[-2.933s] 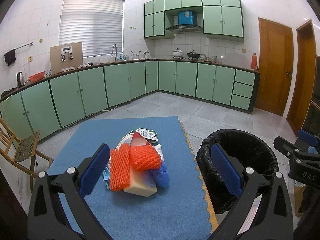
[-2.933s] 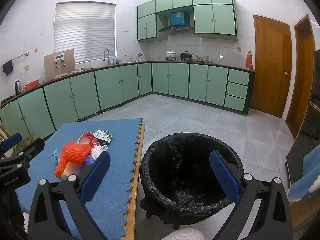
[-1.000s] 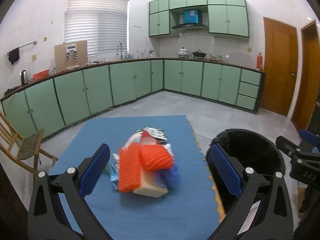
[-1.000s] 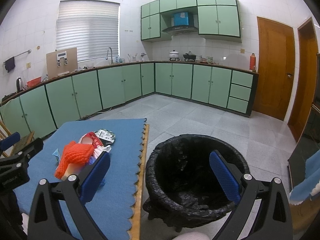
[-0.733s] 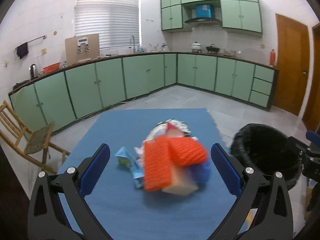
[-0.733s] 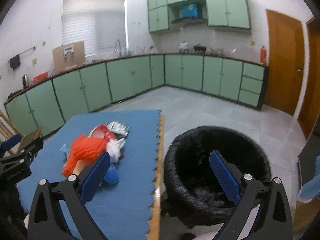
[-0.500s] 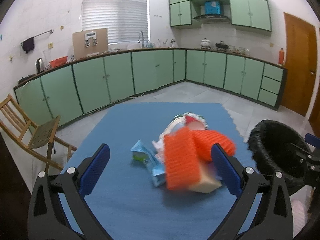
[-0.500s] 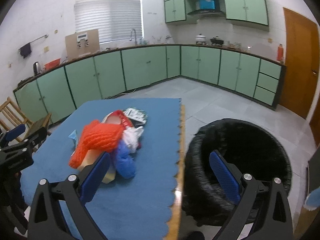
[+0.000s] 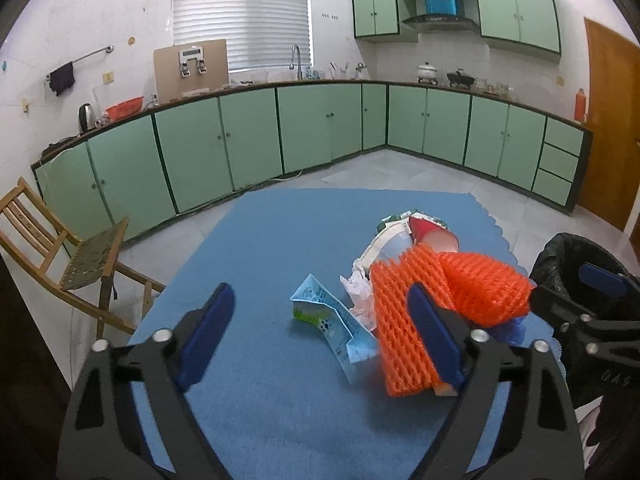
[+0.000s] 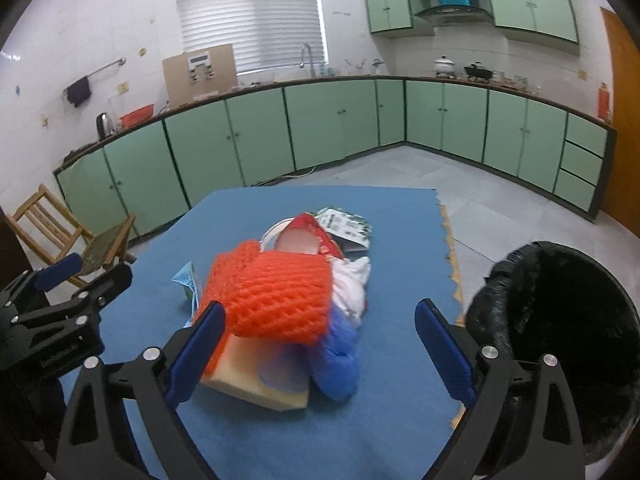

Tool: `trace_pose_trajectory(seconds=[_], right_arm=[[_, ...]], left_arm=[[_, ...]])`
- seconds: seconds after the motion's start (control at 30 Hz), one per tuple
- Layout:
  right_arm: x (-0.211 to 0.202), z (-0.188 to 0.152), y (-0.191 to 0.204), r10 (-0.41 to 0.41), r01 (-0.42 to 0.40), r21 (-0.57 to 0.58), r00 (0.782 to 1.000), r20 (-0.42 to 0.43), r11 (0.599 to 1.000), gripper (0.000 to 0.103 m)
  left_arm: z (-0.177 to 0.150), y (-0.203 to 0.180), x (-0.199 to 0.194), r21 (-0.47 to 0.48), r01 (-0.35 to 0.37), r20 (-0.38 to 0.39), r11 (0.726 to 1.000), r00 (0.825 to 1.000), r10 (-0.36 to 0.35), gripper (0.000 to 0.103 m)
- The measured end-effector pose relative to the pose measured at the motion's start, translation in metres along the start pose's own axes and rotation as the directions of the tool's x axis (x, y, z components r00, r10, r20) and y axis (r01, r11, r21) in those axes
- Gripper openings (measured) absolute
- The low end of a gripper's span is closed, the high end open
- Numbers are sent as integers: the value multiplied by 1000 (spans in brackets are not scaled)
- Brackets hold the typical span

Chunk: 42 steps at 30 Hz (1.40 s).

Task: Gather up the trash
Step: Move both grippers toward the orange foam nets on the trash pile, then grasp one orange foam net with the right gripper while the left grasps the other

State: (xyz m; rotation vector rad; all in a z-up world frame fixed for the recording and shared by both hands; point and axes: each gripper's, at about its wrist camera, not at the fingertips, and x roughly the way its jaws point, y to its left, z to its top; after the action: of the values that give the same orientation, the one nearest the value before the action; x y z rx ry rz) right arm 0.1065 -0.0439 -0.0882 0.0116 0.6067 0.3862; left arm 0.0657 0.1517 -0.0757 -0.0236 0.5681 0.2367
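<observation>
A trash pile lies on the blue-covered table [image 9: 272, 240]: two orange foam nets [image 9: 404, 320], a yellow sponge [image 10: 256, 380], a blue bundle [image 10: 336, 360], crumpled white plastic [image 10: 352, 280], a red paper cup [image 9: 432, 236], a green-white wrapper [image 10: 344, 224] and a light-blue carton [image 9: 332, 316]. My left gripper [image 9: 320, 332] hovers over the carton with its jaws closing; the carton lies between them, untouched. My right gripper [image 10: 320, 354] stands open around the near end of the pile, with the net, sponge and blue bundle between its fingers. A bin lined with a black bag [image 10: 560, 320] stands off the table's right edge.
A wooden folding chair [image 9: 60, 248] stands left of the table. Green cabinets [image 9: 320, 128] line the far walls across a tiled floor [image 10: 500, 200]. An orange door [image 9: 608, 120] is at the right. The right gripper's body [image 9: 592, 320] shows in front of the bin in the left wrist view.
Both grippers have swung left and down toward the pile, which looms larger. The bin has slid to the right edge of both views. The left jaws have narrowed.
</observation>
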Motion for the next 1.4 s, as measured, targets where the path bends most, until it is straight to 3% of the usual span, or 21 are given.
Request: trace_pose_trajectory(seconds=[0.23,0.3,0.43,0.57,0.93,1.27,1.4], right_arm=[[25,2,5,32,-32,-5,998,-59,999,83],[30,-1,4,53,-54,-7,996,-77,999,73],[34,-4,7,125,-128,-20,987,-102,992,41],[26,-3,7,183,-187,-47,980,-76,981,21],[10,4,-15,200,-200,-17,980,-21,980,17],[7,1,-33,178,-178,21,984,-14,984,17],[8,0,-34,182,-182,28,983,-16,983,17]], left_arm=[[1,9,15,-8,-8,-26,1000,1000,7,84],[1,8,18,-9,-2,-33,1000,999,1,85],[-1,0,21,1,19,-46,1000,999,-19,86],[-2,-7,23,3,39,-57,999,998,-39,88],[-5,-37,23,43,107,-79,993,992,-103,89],[-22,-64,43,86,117,-137,989,985,-105,89],[-26,-64,49,98,108,-158,989,983,-92,62]])
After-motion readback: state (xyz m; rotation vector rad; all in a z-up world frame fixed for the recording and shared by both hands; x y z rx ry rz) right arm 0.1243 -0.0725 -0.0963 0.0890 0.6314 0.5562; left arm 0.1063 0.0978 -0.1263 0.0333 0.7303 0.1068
